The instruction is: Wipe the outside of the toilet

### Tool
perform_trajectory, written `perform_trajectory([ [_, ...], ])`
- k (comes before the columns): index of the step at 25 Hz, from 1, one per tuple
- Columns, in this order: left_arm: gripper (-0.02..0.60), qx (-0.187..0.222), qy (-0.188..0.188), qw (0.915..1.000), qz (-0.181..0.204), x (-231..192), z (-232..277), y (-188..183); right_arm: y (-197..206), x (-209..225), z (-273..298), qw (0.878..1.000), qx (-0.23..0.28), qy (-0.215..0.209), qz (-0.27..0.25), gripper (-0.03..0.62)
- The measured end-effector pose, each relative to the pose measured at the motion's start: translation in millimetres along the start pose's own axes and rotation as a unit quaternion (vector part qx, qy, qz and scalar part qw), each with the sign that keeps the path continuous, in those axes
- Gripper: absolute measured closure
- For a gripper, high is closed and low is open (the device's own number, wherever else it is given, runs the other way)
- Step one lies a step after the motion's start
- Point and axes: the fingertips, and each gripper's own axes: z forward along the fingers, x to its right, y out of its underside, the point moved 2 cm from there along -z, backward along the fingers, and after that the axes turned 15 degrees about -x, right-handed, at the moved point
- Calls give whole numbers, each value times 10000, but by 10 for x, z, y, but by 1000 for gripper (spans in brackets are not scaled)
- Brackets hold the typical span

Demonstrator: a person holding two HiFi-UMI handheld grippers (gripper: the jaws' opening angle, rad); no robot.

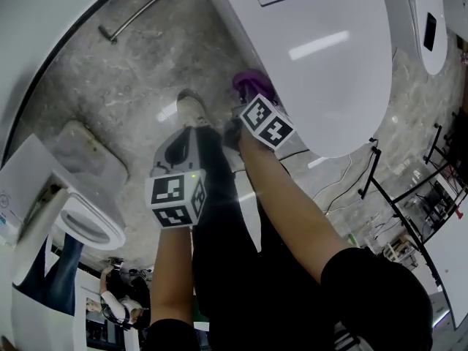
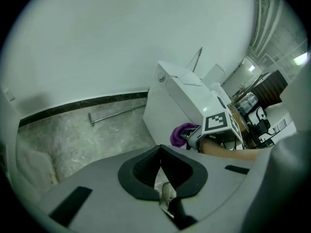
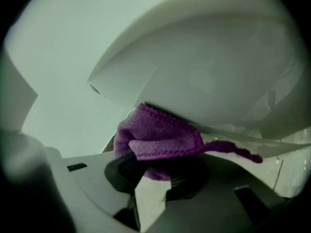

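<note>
Nearest me, my left gripper [image 2: 160, 150]: jaws clenched, nothing between them, above the floor [image 1: 146, 64]. Farther right, my right gripper [image 3: 158, 174]: grasping a purple cloth [image 3: 160, 135], which I see pressed against the toilet [image 1: 329, 64], on the bowl's outer underside.

Grey marbled floor [image 1: 139, 79], plain white wall [image 2: 97, 42] with dark skirting [image 2: 82, 104], metal rod [image 1: 146, 7] on the floor nearby.

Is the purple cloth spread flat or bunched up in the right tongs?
Bunched. The purple cloth is folded into a wad clamped in the right tongs, up against the toilet bowl, with one corner trailing loose.
</note>
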Motion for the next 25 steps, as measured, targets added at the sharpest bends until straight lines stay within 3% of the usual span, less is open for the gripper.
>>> perform_trajectory([
  [9, 572, -180, 30, 9997, 181, -623, 52, -308, -335, -576, 397, 9996, 244, -20, 102, 491],
  [21, 572, -201, 128, 9995, 183, -1056, 84, -490, -804, -1364, 807, 9986, 492, -183, 114, 490],
  [25, 572, -192, 170, 9994, 222, -1140, 70, -551, -981, -1697, 913, 9974, 618, -344, -116, 490],
])
